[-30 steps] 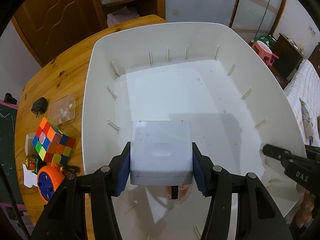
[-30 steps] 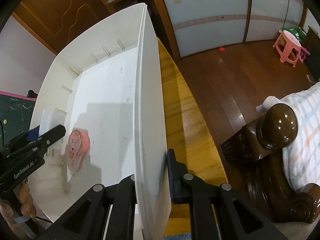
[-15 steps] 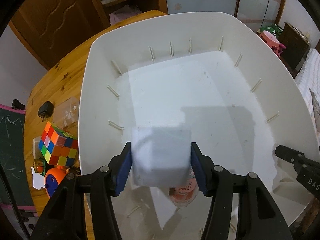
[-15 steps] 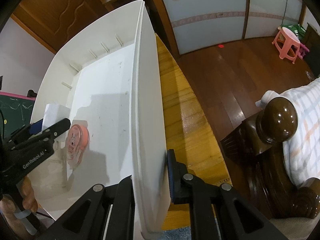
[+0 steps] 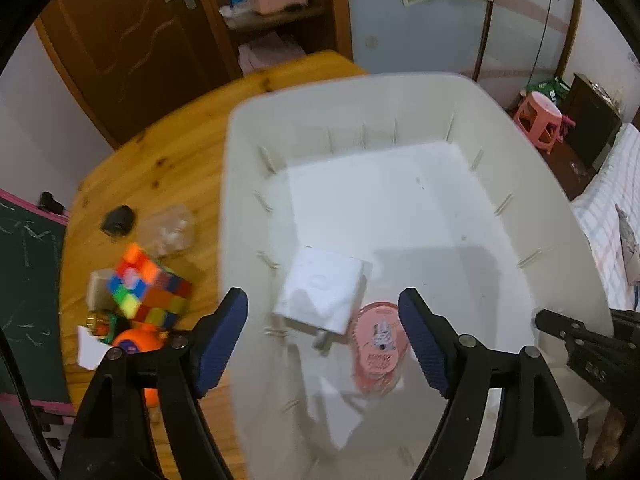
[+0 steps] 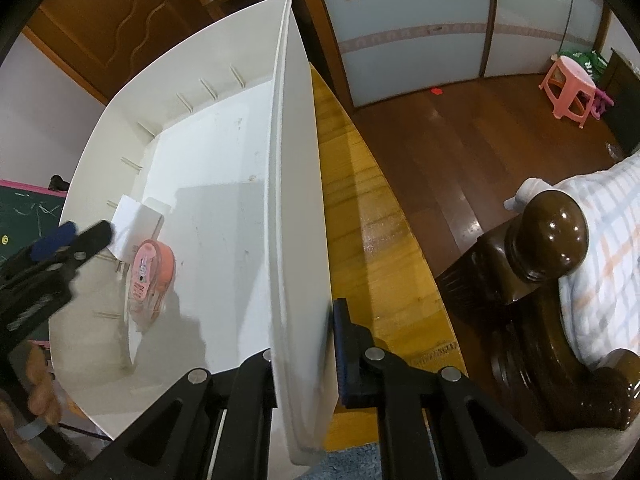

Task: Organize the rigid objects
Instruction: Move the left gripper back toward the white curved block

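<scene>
A white plastic bin [image 5: 240, 200] stands on the round wooden table [image 5: 160, 152]. On the bin's floor lies a white boxy plug adapter [image 5: 324, 292], beside a pink round tape dispenser [image 5: 378, 344]. My left gripper [image 5: 322, 304] hovers above them with its jaws opening; nothing is pressed between the blue pads [image 5: 224, 328]. My right gripper [image 6: 304, 344] is shut on the bin's right wall [image 6: 296, 160], one pad [image 6: 342, 344] outside and the other hidden inside. The adapter [image 6: 136, 220] and dispenser [image 6: 150, 276] also show in the right wrist view.
Left of the bin on the table lie a coloured puzzle cube [image 5: 148, 284], an orange round toy [image 5: 132, 340], a black plug [image 5: 116, 220] and a clear plastic piece [image 5: 172, 230]. A dark wooden bedpost [image 6: 552, 232] stands right of the table, and a pink stool [image 6: 568, 84] beyond it.
The left jaws have spread and let go of the white adapter, which now lies tilted on the bin floor. The left gripper has lifted away. The right gripper still clamps the wall.
</scene>
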A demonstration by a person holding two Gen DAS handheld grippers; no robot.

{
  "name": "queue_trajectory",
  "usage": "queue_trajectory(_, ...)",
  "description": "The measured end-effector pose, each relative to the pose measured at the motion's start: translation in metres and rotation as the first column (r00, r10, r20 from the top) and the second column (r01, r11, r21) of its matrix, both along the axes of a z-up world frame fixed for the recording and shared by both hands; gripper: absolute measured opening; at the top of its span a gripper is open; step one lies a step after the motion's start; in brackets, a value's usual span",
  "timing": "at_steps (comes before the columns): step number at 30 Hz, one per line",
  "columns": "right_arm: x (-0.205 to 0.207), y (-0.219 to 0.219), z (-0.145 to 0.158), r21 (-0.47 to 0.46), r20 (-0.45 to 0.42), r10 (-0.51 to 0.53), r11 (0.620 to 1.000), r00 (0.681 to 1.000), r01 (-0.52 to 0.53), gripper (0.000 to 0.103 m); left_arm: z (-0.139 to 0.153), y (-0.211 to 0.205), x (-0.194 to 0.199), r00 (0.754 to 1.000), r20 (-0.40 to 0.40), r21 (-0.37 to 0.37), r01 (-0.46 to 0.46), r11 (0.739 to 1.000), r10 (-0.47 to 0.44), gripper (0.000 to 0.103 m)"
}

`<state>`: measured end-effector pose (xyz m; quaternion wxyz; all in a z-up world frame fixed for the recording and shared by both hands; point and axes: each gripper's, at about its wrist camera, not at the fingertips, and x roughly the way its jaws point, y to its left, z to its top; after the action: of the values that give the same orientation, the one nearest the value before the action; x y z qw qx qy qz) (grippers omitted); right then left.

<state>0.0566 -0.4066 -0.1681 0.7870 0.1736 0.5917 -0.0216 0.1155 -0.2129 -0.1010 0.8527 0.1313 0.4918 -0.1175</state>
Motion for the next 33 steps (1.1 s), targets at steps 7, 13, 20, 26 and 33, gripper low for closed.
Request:
queue_trajectory(7, 0.005, 0.006, 0.0, -0.056, -0.001, 0.03, 0.998, 1.0, -0.03, 0.007, 0.035, 0.042, -0.031, 0.995, 0.095, -0.002, -0.022, 1.0, 0.023, 0.083)
queue_trajectory(13, 0.009, 0.005, -0.003, -0.052, -0.003, 0.043, 0.998, 0.999, -0.043, 0.007, 0.037, 0.09, -0.052, 0.987, 0.124, 0.029, -0.104, 0.994, 0.1, 0.086)
queue_trajectory(20, 0.011, 0.008, -0.003, -0.07, -0.012, 0.034, 0.997, 0.999, -0.035, 0.007, 0.025, 0.148, -0.068, 0.966, 0.091, 0.033, -0.246, 0.969, 0.242, 0.086)
queue_trajectory(26, 0.012, 0.013, -0.002, -0.092, -0.025, 0.021, 0.995, 0.999, -0.023, 0.006, 0.016, 0.196, -0.072, 0.937, 0.061, 0.033, -0.347, 0.937, 0.345, 0.086)
queue_trajectory(33, 0.013, 0.013, -0.003, -0.097, -0.048, -0.009, 0.995, 0.999, 0.004, 0.006, 0.027, 0.246, -0.069, 0.896, 0.063, -0.03, -0.439, 0.898, 0.44, 0.091)
